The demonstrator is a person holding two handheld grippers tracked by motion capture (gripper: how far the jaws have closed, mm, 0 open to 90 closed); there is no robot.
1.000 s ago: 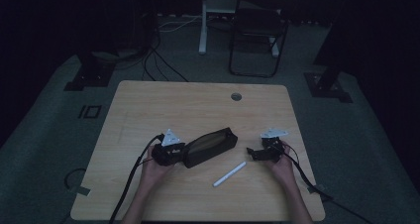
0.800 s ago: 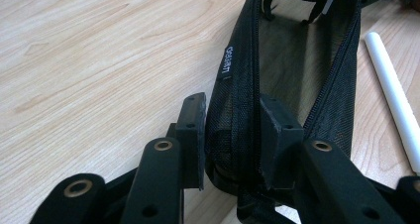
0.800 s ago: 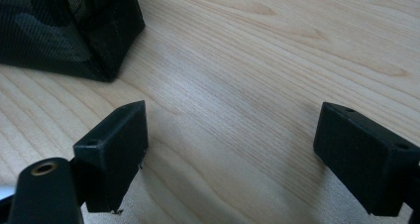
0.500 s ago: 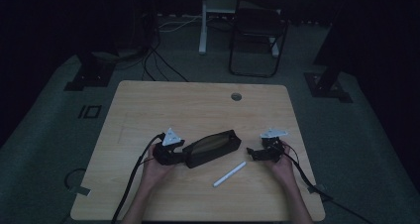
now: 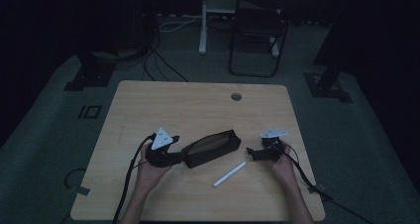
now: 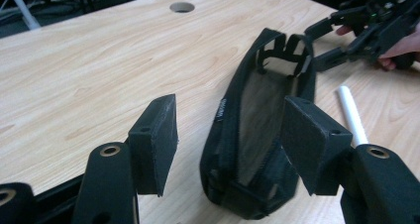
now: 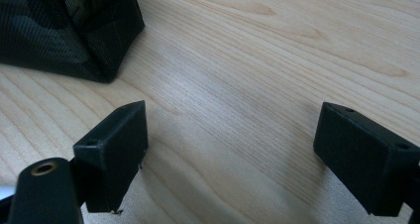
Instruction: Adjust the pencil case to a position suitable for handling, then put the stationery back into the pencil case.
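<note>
We are observing the left claw (image 6: 228, 149), just opening wide, releasing the unzipped pouch (image 5: 211, 148) while the right claw (image 7: 247, 154) is waiting open; next, fetching the white pen (image 5: 230, 174).

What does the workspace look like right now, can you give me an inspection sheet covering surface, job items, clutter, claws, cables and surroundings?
Surface: wooden table, with a round cable hole near the far edge.
Job's things: black pouch lying unzipped mid-table; white marker on the table just in front of it.
Clutter: nothing seen.
Claws: left claw has just been opening, jaws now clear of the pouch's near end between them; right claw open over bare wood, beside the pouch's other end.
Cables: one trails from each claw off the near edge; more on the floor behind.
Surroundings: dark room, chair beyond the table.
</note>
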